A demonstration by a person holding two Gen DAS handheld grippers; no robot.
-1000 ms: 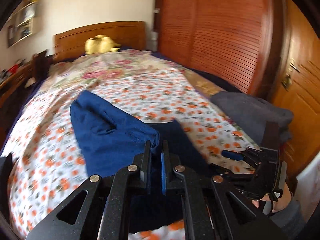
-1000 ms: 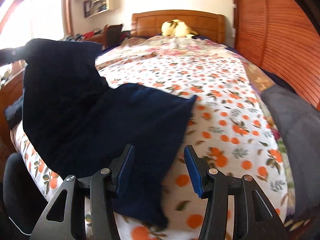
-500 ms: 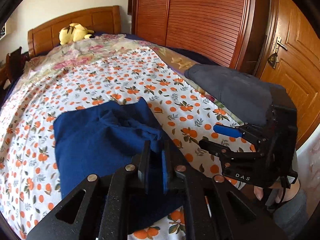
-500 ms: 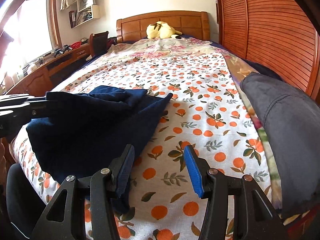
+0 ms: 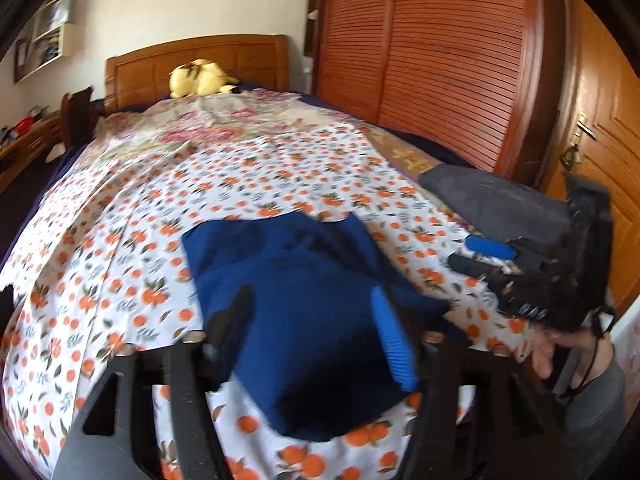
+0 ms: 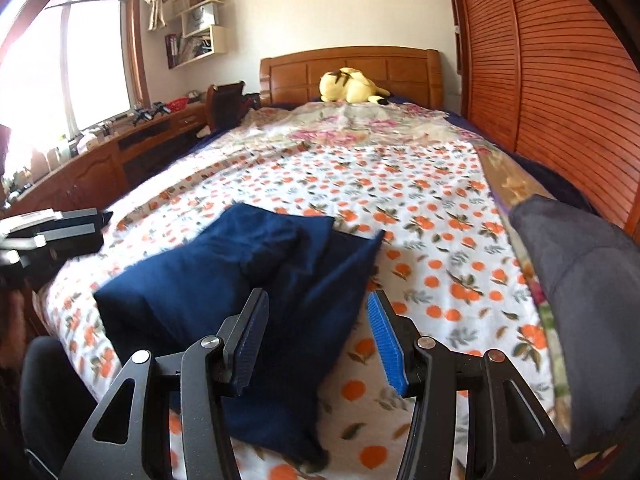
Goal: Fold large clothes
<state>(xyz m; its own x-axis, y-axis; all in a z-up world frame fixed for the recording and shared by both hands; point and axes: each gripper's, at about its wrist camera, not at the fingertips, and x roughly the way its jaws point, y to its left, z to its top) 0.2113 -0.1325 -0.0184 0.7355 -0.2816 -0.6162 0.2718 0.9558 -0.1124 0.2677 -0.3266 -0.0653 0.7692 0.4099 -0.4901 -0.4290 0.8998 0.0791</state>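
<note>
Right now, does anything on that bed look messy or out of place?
The blue garment lies folded but untidy: a rumpled lump on top and one corner poking out toward the grey clothes. Nothing looks spilled or damaged.

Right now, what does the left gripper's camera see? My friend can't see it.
A folded dark blue garment lies on a bed with an orange-fruit sheet. The left gripper is opening just above it, pads off the cloth. The right gripper is at the right, by a grey garment.
</note>
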